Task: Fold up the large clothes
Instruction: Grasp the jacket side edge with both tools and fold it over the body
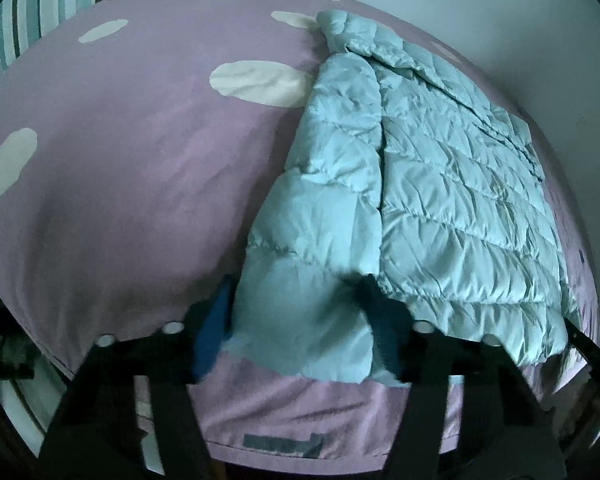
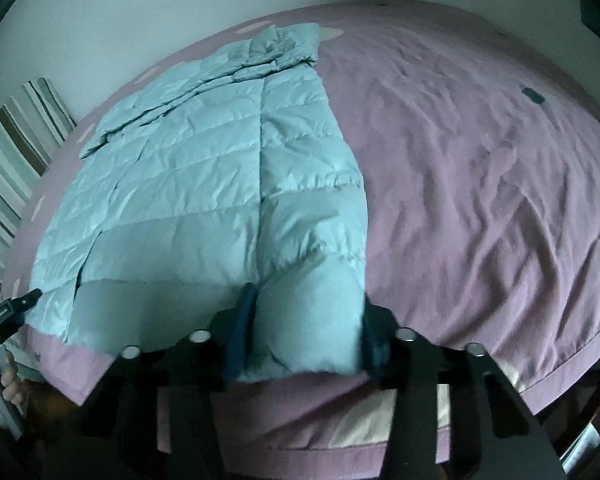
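Observation:
A light blue quilted down jacket (image 1: 440,168) lies spread on a purple bedspread, hem toward me, collar at the far end. My left gripper (image 1: 296,320) has its jaws around the jacket's near left hem corner, with fabric bunched between the blue pads. My right gripper (image 2: 304,332) has its jaws around the near right hem corner of the jacket (image 2: 204,184), fabric puffed between the fingers. Both sides of the jacket are folded inward. The right gripper's tip shows at the lower right of the left wrist view (image 1: 580,336). The left gripper's tip shows in the right wrist view (image 2: 16,304).
The purple bedspread (image 1: 132,168) with white ovals covers the bed; its near edge (image 2: 340,452) hangs below the grippers. A striped pillow (image 2: 16,152) sits at the bed's left. A white wall (image 1: 480,4) is behind. A small dark patch (image 2: 534,95) lies on the bedspread.

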Demonstrator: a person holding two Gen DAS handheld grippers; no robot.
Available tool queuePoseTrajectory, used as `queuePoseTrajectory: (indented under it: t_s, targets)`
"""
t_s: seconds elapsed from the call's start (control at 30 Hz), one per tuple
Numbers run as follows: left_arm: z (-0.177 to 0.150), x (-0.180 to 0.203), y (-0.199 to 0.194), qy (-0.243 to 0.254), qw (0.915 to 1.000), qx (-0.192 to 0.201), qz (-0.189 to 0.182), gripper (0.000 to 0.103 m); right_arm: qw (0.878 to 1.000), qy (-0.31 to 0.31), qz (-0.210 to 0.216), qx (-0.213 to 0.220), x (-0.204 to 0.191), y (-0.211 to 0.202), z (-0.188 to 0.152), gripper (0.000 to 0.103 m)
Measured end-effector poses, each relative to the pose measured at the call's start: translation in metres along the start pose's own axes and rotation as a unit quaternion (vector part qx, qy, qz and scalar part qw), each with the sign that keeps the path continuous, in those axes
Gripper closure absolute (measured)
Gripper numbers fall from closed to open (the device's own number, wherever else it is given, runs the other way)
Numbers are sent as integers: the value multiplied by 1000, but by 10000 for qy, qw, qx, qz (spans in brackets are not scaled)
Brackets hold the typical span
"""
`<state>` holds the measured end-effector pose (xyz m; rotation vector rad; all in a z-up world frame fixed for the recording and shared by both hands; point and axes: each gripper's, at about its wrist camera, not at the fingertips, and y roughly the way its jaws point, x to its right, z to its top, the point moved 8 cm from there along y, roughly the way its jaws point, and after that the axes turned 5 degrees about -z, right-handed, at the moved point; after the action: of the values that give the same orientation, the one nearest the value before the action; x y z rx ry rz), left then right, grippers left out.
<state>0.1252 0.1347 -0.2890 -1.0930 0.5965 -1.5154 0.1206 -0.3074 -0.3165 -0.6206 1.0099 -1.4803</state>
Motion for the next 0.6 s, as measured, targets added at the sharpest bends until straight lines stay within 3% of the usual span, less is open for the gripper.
queuePoseTrajectory:
  t_s: [0.13, 0.23, 0.4, 0.6]
  targets:
    - [-4, 10, -1, 100, 9993, -93, -359, 81, 9996, 73, 255, -46, -4, -2, -3, 82]
    - [-5, 14, -4, 23, 9981, -100, -615, 93, 9990, 133, 420, -16, -9, -5, -3, 90]
    - [11, 18, -26, -129, 9961, 261, -837, 97, 9971, 327, 659, 175, -11, -17, 5, 94]
    - [58, 37, -57, 66, 9921, 912, -862, 98, 9939, 319, 865, 613, -20, -40, 35, 94]
